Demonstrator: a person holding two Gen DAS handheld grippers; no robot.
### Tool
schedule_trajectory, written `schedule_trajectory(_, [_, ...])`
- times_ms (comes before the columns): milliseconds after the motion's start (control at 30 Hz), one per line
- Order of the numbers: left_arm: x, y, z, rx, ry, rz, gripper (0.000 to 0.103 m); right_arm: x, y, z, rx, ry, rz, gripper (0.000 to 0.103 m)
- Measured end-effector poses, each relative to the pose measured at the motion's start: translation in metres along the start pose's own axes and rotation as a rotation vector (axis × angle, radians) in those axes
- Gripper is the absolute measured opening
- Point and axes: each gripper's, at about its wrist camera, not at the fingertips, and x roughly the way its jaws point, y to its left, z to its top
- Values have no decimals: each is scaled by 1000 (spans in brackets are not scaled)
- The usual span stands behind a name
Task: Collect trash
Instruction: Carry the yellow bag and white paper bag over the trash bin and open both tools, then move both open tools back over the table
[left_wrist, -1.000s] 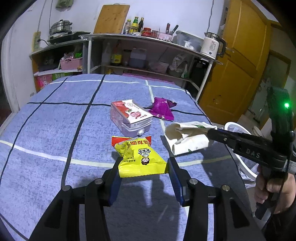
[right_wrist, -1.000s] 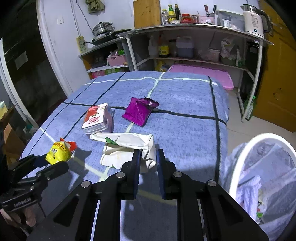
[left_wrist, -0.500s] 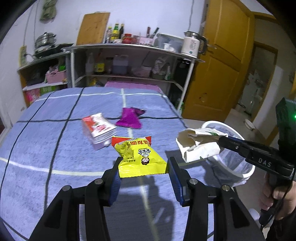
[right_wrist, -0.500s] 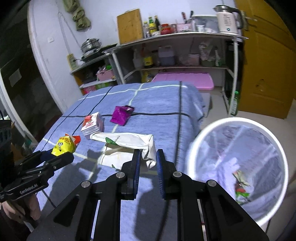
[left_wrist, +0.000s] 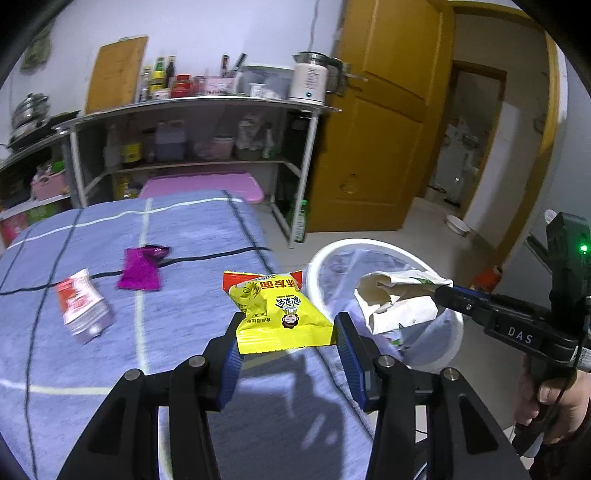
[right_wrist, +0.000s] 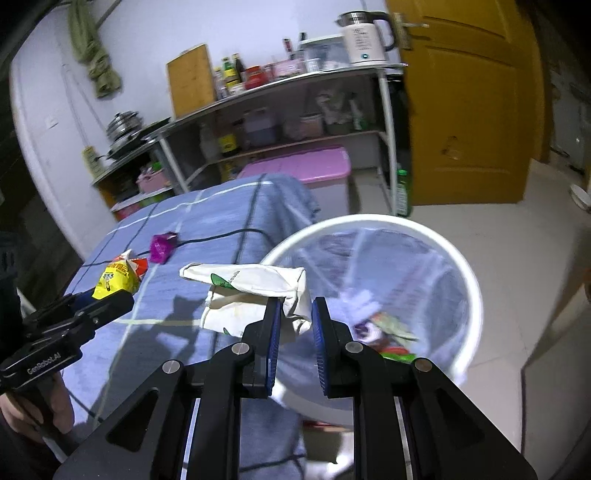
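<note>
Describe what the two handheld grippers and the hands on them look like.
Both are black plastic, with angular two-finger frames, silver screw heads and ribbed blue pads. The right gripper reads "DAS" in white, shows a green light, and a thin black cable hangs by its pistol grip. The left gripper reads "GenRobot.AI". Bare hands hold the grips; the right wrist has a dark sleeve.

Left claw (left_wrist: 286, 341): snack packet (left_wrist: 280, 314) between its fingers, over the bed (left_wrist: 110, 332).
Right claw (right_wrist: 294, 328): paper bag (right_wrist: 255, 291) between its fingers, at the bin's near rim.
Bin (right_wrist: 469, 280): right of the bed, ahead of right claw.
Carton (left_wrist: 81, 310), foil pouch (left_wrist: 140, 269): on the bed, ahead-left of left claw.
</note>
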Motion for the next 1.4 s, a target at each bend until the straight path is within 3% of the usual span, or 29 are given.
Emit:
schedule_trajectory(367, [44,-36,7,45,48,-74,48,-3,-49,-6,72,8,-73,18])
schedule_trajectory(867, [99,-62,6,94,138,-154,49,14,-73,-13,104,57,-106,19])
schedule_trajectory(1067, [98,-60,6,84,135,-154,51,14,-74,-13,105,54,-110,19])
schedule_trajectory(1400, [63,-48,3,53,87,-135,51,1,-55,-13,77,30,-86,21])
